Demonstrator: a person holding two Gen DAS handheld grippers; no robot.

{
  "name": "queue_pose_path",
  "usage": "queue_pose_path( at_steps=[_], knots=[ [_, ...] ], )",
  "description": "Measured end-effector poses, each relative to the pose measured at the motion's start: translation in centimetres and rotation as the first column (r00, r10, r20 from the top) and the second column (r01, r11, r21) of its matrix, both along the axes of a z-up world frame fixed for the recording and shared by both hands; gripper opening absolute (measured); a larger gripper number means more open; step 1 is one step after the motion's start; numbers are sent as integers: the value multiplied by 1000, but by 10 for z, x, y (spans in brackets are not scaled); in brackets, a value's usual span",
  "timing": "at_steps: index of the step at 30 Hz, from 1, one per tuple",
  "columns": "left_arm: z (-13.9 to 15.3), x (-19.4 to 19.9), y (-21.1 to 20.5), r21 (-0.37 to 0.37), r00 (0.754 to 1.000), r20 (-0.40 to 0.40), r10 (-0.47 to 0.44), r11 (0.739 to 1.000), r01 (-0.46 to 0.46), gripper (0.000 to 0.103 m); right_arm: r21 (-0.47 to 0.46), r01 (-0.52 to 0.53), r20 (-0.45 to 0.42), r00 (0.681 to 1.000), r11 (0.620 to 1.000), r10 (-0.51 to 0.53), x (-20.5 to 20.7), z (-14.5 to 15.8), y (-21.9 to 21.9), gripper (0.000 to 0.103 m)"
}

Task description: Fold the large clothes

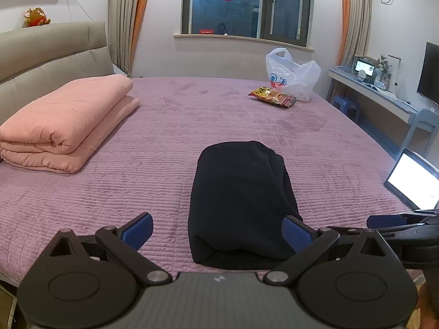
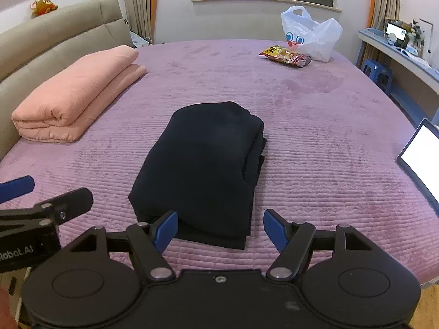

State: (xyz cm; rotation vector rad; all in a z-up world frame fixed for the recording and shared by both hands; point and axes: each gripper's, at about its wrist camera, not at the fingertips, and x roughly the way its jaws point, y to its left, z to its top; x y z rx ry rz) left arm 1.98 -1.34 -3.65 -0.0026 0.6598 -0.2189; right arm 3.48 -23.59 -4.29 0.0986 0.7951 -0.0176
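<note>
Dark clothing [image 2: 203,164], folded into a compact navy bundle, lies on the purple quilted bedspread [image 2: 315,137] near the bed's front edge. Seen from the right wrist, the right gripper [image 2: 221,230] sits at six o'clock of the bundle with its blue pads spread wide, the left pad just beside the bundle's near corner, gripping nothing. From the left wrist view, the left gripper [image 1: 216,227] also stands with its tongs apart, straddling the garment's near end without clamping it. At ten o'clock of the bundle rests a folded pink quilt [image 2: 74,101] against the headboard. At one o'clock, well apart, lie a snack packet [image 2: 285,54] and a white plastic bag [image 2: 312,35]. A lit laptop screen [image 2: 422,161] stands at three o'clock.
</note>
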Motion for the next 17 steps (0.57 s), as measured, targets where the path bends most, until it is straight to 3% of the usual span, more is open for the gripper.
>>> queue_pose_path(
  at_steps=[17],
  knots=[
    [-4, -2, 6, -10, 1000, 20, -12, 1000, 13, 103, 1, -8, -11, 1000, 1000, 8, -1, -6, 2, 82]
  ],
)
